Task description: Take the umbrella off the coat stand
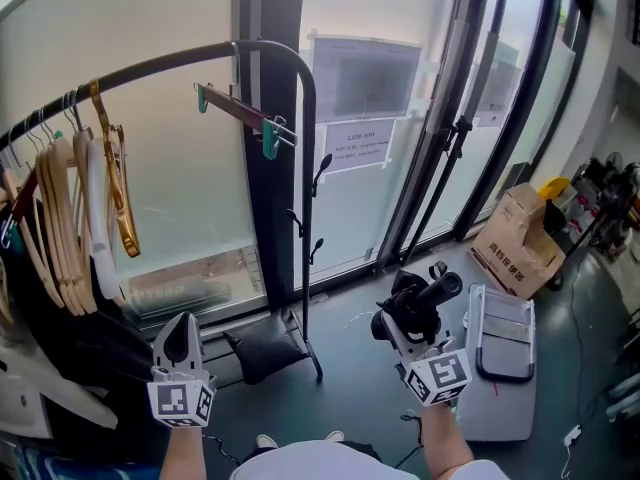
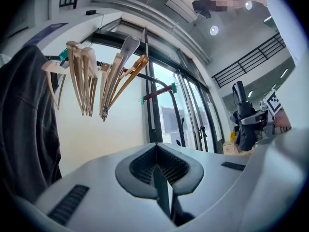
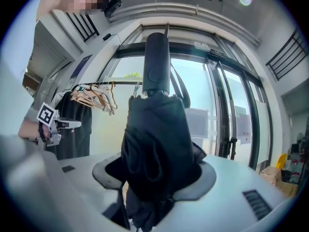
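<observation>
A folded black umbrella sits between the jaws of my right gripper, which is shut on it. In the right gripper view the umbrella fills the middle, its handle end pointing up. My left gripper hangs at the lower left with its jaws shut and nothing between them; in the left gripper view the left gripper shows its pads meeting. The black coat stand with small hooks rises between the two grippers, in front of the window.
A clothes rail at the left carries several wooden hangers and dark garments. A cardboard box, a folded step stool and tripod legs stand at the right. A dark bag lies at the stand's foot.
</observation>
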A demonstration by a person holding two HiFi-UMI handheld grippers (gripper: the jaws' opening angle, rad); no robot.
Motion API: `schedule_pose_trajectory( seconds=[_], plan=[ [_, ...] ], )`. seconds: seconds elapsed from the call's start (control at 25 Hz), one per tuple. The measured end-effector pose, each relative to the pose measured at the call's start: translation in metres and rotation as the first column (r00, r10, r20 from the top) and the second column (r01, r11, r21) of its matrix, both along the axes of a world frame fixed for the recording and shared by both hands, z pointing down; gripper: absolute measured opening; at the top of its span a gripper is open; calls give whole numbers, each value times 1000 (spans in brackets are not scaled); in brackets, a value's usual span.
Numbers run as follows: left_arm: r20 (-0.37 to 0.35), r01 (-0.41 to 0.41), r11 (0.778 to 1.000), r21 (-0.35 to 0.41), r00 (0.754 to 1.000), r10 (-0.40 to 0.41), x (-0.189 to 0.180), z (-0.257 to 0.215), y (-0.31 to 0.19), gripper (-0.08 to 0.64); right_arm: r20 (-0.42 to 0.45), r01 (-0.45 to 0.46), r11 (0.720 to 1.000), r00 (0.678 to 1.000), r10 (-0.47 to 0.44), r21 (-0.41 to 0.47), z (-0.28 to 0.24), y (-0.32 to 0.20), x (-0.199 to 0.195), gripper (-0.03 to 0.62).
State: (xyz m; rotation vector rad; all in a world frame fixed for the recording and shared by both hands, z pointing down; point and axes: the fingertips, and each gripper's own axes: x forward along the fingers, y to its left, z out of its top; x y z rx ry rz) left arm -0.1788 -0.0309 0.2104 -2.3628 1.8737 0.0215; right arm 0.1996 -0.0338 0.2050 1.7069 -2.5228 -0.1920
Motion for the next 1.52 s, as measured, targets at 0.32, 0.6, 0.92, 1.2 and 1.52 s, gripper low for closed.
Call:
schedule_pose_trajectory(
  seconds=[0.32,0.6,0.92,1.2,1.52],
  plan=[
    [-25,31,999,-24,999,-32,-7,11,3,23,34,-71,997,997,72,-41,13,21,25,261],
    [-23,64,997,-37,998,-65,-20,17,8,23,43,-157,986,986,159,-50,17,37,50,261],
    [-59,103,993,-48,993,-106,-31,21,18,23,70,-214,976,974,217,-50,16,45,54,261],
    [-73,98,993,-62,992,-102,-31,27,19,23,57,-212,977,975,213,-22,6,42,47,261],
    [-63,64,995,-75,996,-68,-31,28,14,23,92,-197,980,975,200,-42,11,38,31,261]
  ],
)
